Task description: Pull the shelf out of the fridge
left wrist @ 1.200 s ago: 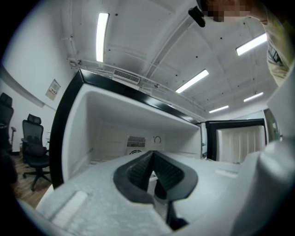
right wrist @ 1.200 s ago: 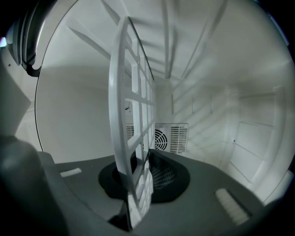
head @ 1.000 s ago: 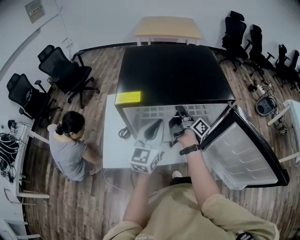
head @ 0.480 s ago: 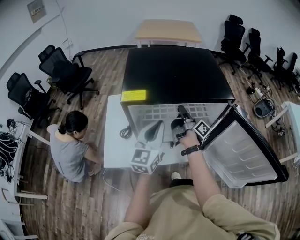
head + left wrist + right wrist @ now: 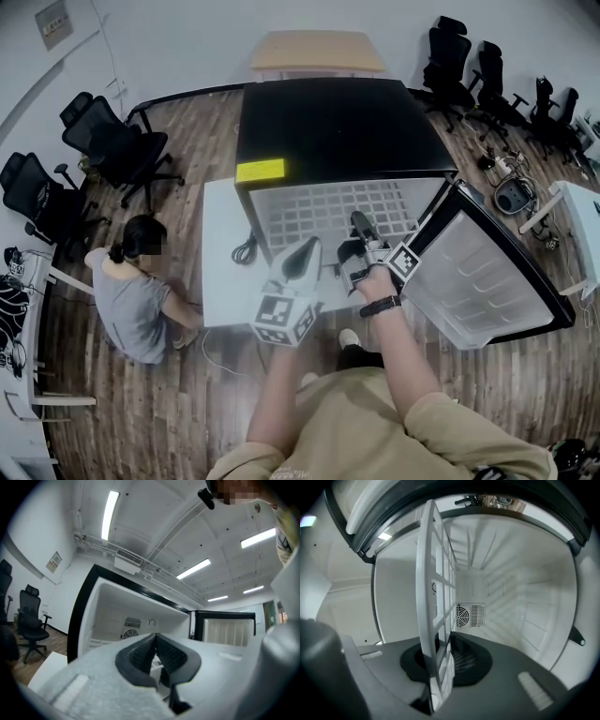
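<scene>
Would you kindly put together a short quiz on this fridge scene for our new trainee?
1. True or false: the right gripper is shut on the white grid shelf.
2. How does the fridge door stand? A) closed B) swung open on the person's right C) taken off and laid flat on the floor
3. Fill in: the left gripper has its jaws together and holds ____.
Key: 1 true; 2 B; 3 nothing.
</scene>
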Available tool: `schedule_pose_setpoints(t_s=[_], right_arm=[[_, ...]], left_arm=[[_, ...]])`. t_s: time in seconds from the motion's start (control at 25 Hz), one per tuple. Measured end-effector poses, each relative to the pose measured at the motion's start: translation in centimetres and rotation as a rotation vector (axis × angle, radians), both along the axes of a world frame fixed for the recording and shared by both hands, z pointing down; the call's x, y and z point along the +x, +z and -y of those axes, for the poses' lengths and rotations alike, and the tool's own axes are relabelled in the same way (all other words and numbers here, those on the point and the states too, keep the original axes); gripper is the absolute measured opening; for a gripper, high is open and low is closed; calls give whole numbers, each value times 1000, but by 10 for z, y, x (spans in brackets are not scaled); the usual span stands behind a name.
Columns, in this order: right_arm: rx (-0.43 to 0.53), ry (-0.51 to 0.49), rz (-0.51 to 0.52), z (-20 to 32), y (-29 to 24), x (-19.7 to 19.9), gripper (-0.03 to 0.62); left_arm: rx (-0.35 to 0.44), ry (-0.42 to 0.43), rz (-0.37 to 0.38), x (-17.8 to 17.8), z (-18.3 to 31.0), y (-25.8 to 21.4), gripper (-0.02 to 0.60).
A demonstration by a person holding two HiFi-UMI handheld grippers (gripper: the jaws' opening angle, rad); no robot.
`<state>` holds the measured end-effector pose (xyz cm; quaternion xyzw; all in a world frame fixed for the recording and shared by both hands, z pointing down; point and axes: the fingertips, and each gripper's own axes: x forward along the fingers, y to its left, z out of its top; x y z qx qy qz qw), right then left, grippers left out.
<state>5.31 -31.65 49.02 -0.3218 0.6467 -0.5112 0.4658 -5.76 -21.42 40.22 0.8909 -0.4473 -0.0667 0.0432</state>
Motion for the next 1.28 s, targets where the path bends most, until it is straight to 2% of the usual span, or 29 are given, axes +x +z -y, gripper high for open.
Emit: schedule_pose_setpoints(t_s=[0.2,0.4,0.6,0.68,0.8,0.96,1.12,1.2,1.28], right_arm=[[-8,42,-31,-40,1,2,38],[-34,60,-110,-72,9,4,32],[-44,75,-88,-103,13,4,29],[-38,80,-145,-116,6,5,29],[16,121,-395,-133,-18,11,28],[143,253,-804,-145,-59,20,29],[264,365,-1193,-155,-89,18,29],[298,402,-1329,-160,-98,14,29],[311,424,-1410,-163,-102,11,29]], left_arm=[[13,45,9,-3,-26,-12,-2],[1,67,29,-11,-41,-6,-2],[-7,87,36,-14,-46,0,-2],[-4,95,31,-14,-46,-3,-2],[4,94,26,-13,-45,-10,-2],[23,66,48,-14,-43,-12,-2],[68,7,116,-14,-41,-8,-2],[88,-24,153,-14,-41,-7,-2],[95,-49,169,-14,-42,-7,-2]])
